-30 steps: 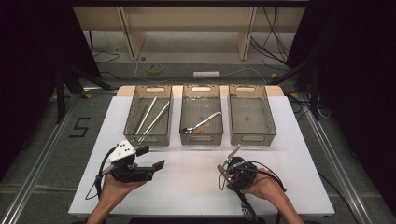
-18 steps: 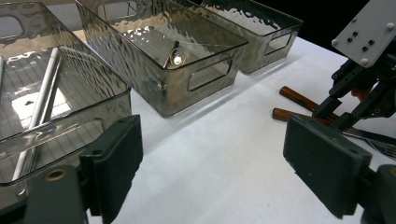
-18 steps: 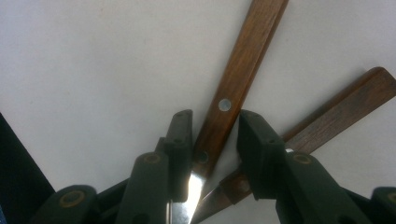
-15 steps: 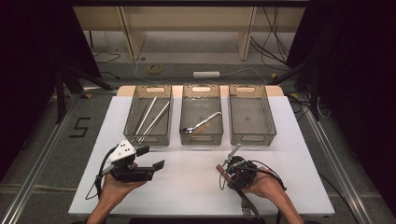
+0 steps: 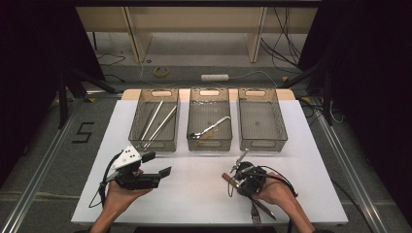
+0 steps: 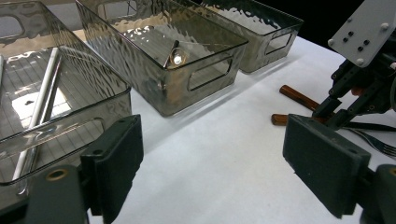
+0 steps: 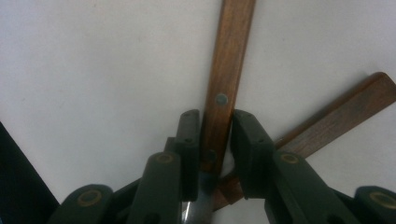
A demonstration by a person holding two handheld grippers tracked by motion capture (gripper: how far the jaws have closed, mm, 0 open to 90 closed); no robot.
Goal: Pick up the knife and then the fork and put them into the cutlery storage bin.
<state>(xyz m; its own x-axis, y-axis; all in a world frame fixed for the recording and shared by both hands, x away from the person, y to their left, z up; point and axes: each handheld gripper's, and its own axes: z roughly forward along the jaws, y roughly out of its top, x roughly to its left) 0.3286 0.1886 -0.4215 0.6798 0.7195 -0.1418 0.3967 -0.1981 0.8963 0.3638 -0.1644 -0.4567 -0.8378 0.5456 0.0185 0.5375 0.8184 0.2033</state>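
My right gripper point(image 5: 236, 180) points down at the table's front right, over two crossed wooden handles. One wooden handle point(image 7: 228, 70) runs between its jaws, which have just been closing. The pads stand close on either side with a thin gap at the left one. The second wooden handle point(image 7: 343, 112) lies slanted beneath. My left gripper point(image 5: 158, 164) hovers at the front left, open, with nothing between its pads point(image 6: 116, 158). From there I see the right gripper point(image 6: 359, 88) and both handles point(image 6: 299, 97).
Three clear grey bins stand in a row at the back. The left bin point(image 5: 135, 121) holds long metal rods, the middle bin point(image 5: 193, 121) a spoon point(image 5: 209, 130), and the right bin point(image 5: 281, 126) is bare. A fork point(image 5: 256, 216) lies beside my right hand.
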